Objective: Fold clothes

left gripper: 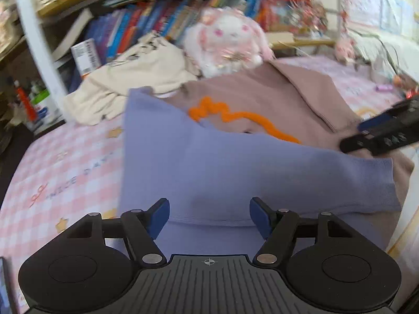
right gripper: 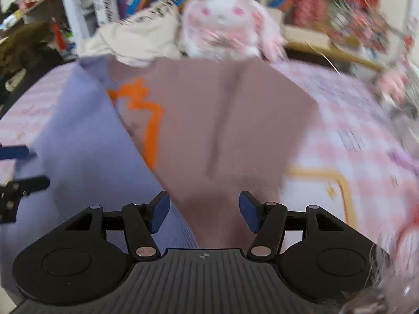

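Sweater point(left gripper: 262, 96), mauve, flat on the bed point(left gripper: 65, 162), lavender sleeve point(left gripper: 209, 162) folded across it slantwise toward the near edge (directly ahead of both). Left gripper point(left gripper: 209, 216) and right gripper point(right gripper: 203, 210): released, empty.

Both wrist views overlook sweater point(left gripper: 235, 172)

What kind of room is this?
Probably a bedroom: a pink checked bedsheet with a sweater spread on it, a plush rabbit, and crowded bookshelves behind.
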The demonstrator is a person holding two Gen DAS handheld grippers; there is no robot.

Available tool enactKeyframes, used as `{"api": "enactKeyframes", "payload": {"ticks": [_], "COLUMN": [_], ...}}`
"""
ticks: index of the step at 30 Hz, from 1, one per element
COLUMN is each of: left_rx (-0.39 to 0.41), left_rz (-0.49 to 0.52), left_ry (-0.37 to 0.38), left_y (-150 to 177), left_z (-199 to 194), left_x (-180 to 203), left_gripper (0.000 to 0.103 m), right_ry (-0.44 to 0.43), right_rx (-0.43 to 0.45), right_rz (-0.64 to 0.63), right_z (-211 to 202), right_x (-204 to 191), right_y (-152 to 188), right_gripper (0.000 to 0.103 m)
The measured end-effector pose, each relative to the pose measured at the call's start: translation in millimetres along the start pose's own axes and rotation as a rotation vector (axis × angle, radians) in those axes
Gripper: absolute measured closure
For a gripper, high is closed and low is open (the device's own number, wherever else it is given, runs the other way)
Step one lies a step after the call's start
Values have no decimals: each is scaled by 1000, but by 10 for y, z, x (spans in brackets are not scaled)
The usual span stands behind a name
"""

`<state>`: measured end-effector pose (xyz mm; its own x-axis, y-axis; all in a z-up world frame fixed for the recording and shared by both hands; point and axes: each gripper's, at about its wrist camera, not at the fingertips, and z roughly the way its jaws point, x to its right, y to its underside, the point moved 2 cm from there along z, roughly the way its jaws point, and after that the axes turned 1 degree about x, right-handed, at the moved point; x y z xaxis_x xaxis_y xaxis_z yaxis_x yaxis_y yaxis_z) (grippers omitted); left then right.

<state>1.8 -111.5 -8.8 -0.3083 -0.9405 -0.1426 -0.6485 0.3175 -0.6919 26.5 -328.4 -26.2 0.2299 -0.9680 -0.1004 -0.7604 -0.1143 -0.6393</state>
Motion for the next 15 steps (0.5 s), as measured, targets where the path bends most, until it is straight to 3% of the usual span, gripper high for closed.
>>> {"api": "enactKeyframes", "payload": {"ticks": [4, 7, 9, 12, 15], "left_rx": [-9, 4, 10, 29, 46], "left_rz": [40, 84, 115, 163, 246], "left_ry": [-15, 28, 61, 111, 158], "left_y": [-72, -157, -170, -158, -140], "left_z": [55, 9, -43, -129, -175], "left_x": [157, 306, 438, 650, 925], "left_gripper": [34, 34, 34, 34, 34], "right_ry": [-21, -65, -92, -128, -183], "right_rx": [-5, -18, -31, -51, -77], "right_rz": [-40, -90, -110, -61, 45], "right_z": [-72, -113, -140, -153, -133], "right_x": [0, -55, -69, 8, 151], "right_y": [180, 215, 223, 186, 120], "right_gripper": [49, 67, 70, 74, 86]}}
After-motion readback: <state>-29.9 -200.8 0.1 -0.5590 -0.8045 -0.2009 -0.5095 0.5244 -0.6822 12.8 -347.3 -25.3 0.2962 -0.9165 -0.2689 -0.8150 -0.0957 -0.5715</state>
